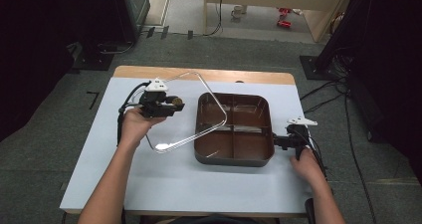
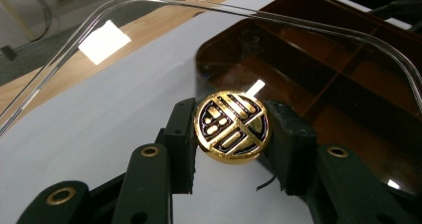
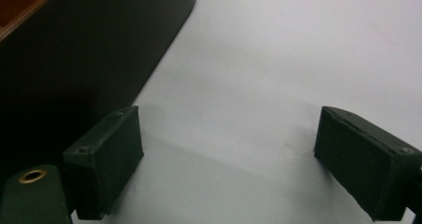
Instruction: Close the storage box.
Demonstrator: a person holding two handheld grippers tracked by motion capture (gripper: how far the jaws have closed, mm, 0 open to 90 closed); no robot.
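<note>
The lid (image 2: 149, 45) is clear plastic with a gold knob (image 2: 232, 126) on it. The left gripper (image 2: 232, 134) pinches this knob from both sides, and its pads touch the knob's edge. In the high view the lid (image 1: 199, 84) is tilted: its near edge is low, close to the worktop (image 1: 99, 174), and its far edge is raised. Its right part stands over the left side of the box (image 1: 249, 157), and its left part is over the bare worktop. The left gripper (image 1: 174, 103) is held above the worktop, just left of the box.

The box is dark brown with rounded corners and has dividers inside. It sits on the worktop, right of the middle.

The right gripper (image 1: 274, 140) is at the right wall of the box, low near the worktop. In the right gripper view its jaws are spread wide with nothing between them, and the box (image 3: 74, 59) wall is just beside one pad (image 3: 109, 159).
</note>
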